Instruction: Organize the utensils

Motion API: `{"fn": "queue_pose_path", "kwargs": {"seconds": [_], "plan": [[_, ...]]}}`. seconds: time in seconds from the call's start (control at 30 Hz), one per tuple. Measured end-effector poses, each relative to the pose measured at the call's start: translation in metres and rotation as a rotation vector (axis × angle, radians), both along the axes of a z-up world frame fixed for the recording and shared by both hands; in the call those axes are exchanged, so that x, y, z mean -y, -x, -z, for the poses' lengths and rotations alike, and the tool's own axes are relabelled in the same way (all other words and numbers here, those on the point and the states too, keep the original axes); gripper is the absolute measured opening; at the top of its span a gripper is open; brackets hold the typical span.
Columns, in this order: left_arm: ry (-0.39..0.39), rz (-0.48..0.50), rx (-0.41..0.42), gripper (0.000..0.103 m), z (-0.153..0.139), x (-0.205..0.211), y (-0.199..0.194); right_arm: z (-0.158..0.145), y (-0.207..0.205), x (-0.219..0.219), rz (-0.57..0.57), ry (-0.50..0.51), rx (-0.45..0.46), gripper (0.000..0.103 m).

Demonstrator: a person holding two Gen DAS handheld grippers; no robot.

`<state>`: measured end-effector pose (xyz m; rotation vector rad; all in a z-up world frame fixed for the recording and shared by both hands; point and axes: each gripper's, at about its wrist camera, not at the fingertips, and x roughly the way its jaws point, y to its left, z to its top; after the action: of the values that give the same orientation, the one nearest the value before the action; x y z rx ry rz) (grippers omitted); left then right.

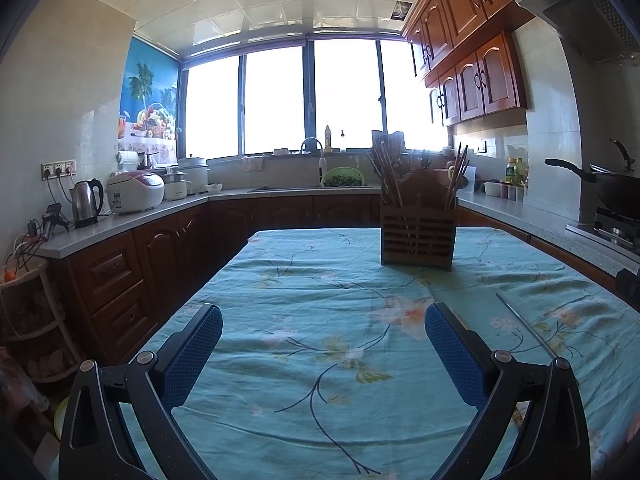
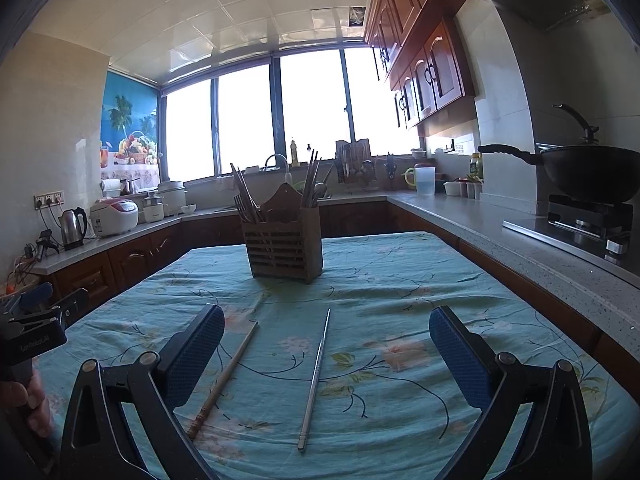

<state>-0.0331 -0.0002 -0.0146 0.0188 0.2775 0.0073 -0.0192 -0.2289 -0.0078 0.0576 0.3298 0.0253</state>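
A wooden slatted utensil holder [image 1: 417, 236] [image 2: 283, 249] with several chopsticks stands at the far part of the table. A wooden chopstick [image 2: 225, 379] and a metal chopstick [image 2: 316, 376] lie on the floral cloth between the fingers of my right gripper [image 2: 326, 344], which is open and empty above them. My left gripper [image 1: 323, 344] is open and empty over bare cloth; the metal chopstick [image 1: 526, 326] lies to its right. The left gripper also shows at the left edge of the right wrist view [image 2: 36, 312].
The table [image 2: 500, 300] has a turquoise floral cloth. Kitchen counters [image 1: 120, 216] surround it, with a kettle [image 1: 86, 202], rice cooker [image 1: 134, 192], sink and a wok [image 2: 588, 172] on the stove at right.
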Motion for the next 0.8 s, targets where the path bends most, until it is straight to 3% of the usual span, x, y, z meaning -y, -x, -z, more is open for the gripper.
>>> {"fn": "queue_pose_path", "kwargs": {"seconds": [0.8], "plan": [[-0.004,0.016,-0.001,0.102,0.0015,0.0060,0.0023,-0.0021,0.0009,-0.0014,-0.003,-0.005,0.003,0.103]]}}
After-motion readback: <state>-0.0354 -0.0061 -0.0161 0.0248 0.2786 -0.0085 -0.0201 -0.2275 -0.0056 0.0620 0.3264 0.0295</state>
